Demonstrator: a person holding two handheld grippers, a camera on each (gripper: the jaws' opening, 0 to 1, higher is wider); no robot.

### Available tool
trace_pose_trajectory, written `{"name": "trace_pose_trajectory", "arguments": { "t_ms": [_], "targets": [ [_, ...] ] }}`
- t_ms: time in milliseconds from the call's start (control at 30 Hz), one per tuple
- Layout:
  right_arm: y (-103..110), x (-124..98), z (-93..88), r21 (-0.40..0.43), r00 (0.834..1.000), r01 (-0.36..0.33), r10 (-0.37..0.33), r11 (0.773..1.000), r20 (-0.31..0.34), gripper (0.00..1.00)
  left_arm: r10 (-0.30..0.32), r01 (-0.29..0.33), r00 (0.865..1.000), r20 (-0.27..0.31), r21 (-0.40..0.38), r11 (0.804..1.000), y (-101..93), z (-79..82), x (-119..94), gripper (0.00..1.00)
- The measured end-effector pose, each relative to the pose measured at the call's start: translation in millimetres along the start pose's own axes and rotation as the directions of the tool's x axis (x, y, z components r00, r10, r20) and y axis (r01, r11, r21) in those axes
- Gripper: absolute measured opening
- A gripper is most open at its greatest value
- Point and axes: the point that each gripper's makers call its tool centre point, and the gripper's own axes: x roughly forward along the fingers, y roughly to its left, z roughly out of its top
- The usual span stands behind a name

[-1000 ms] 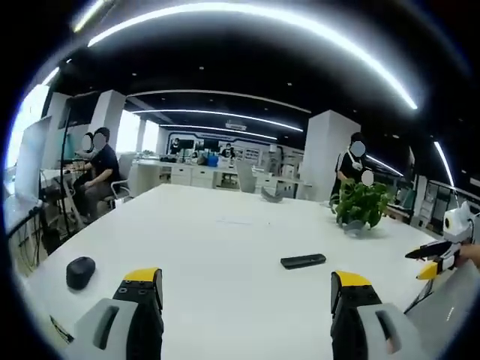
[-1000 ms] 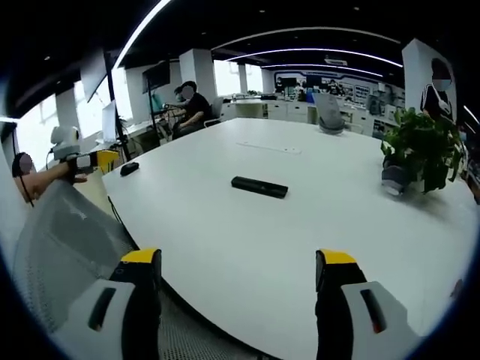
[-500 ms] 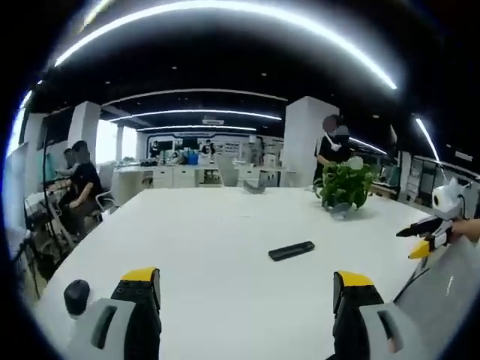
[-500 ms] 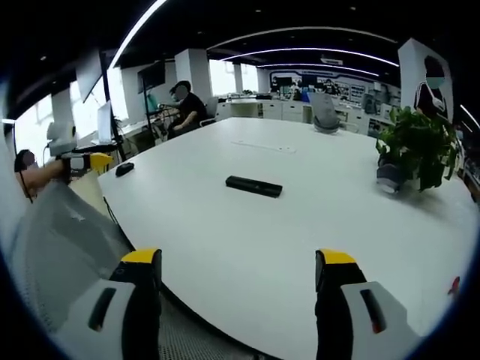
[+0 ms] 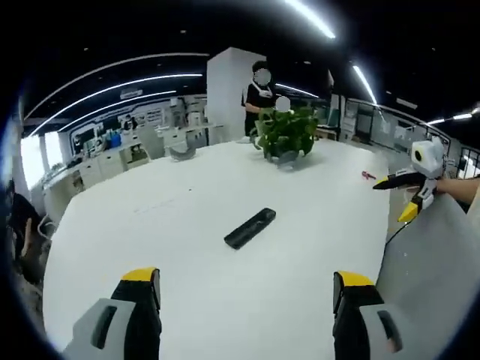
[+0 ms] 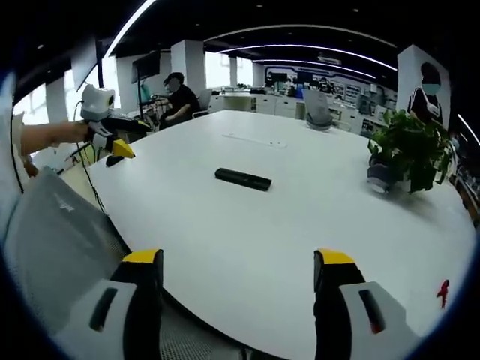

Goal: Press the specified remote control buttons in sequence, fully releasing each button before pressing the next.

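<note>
A slim black remote control [image 5: 250, 228] lies flat on the big white table [image 5: 187, 285], ahead of my left gripper [image 5: 246, 289], which stands open with nothing between its yellow-tipped jaws. In the right gripper view the remote control [image 6: 242, 179] lies mid-table, well beyond my right gripper [image 6: 238, 270], also open and holding nothing. The right gripper [image 5: 409, 191] shows at the table's right edge, held by a hand. The left gripper [image 6: 112, 136] reaches in over the table's left edge.
A potted green plant [image 5: 283, 135] stands on the table beyond the remote, also the plant [image 6: 405, 150]. A black mouse [image 6: 114, 160] lies near the left edge. A small red thing [image 6: 442, 291] lies at the right. A grey mesh chair back [image 6: 52, 247] is close by. People stand and sit behind.
The left gripper view has swung right, bringing the remote nearer its centre. In the right gripper view the left gripper has moved in over the table edge. Both stay open.
</note>
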Motion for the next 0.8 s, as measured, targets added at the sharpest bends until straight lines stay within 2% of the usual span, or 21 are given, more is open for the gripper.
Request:
{"name": "trace_pose_trajectory", "arguments": {
  "t_ms": [100,200,300,433,533,600,700,767,800],
  "targets": [
    [-4.4,-1.0,-1.6,0.005,1.0,0.022,-0.022,1.0,-0.009,0.85,-0.058,0.06,0.997,-0.051,0.048,0.997,-5.5,1.5,25.4,1.0],
    [-7.5,-2.0,-2.2,0.018,0.999,0.037,-0.037,0.999,-0.01,0.84,-0.103,0.116,0.989,-0.107,0.121,0.986,-6.9,2.1,50.5,0.99],
    [-11.5,-3.2,-3.2,0.029,0.998,0.057,-0.056,0.998,-0.01,0.84,-0.14,0.158,0.982,-0.13,0.136,0.978,-7.3,3.5,68.5,0.97],
    [-15.1,-4.5,-4.3,0.037,0.997,0.076,-0.075,0.996,-0.012,0.84,-0.167,0.217,0.962,-0.217,0.23,0.949,-4.0,-4.0,89.2,0.97],
    [-17.9,-5.4,-6.0,0.038,0.996,0.09,-0.089,0.995,-0.019,0.83,-0.193,0.254,0.949,-0.249,0.24,0.937,-2.7,-5.4,107.2,0.96],
    [-19.9,-6.2,-6.1,0.046,0.995,0.098,-0.097,0.994,-0.017,0.84,-0.215,0.29,0.936,-0.279,0.26,0.921,-0.2,-8.9,120.1,0.95],
    [-23.4,-7.5,-7.1,0.053,0.994,0.113,-0.112,0.992,-0.019,0.84,-0.221,0.332,0.908,-0.356,0.288,0.898,6.1,-20.1,136.8,0.91],
    [-25.6,-8.4,-7.8,0.06,0.992,0.124,-0.123,0.991,-0.02,0.84,-0.226,0.344,0.895,-0.384,0.273,0.898,10.6,-24.7,144.5,0.88],
    [-26.4,-8.7,-8.0,0.062,0.992,0.127,-0.125,0.99,-0.02,0.84,-0.228,0.342,0.891,-0.393,0.248,0.906,14.0,-25.7,149.9,0.88]
  ]
}}
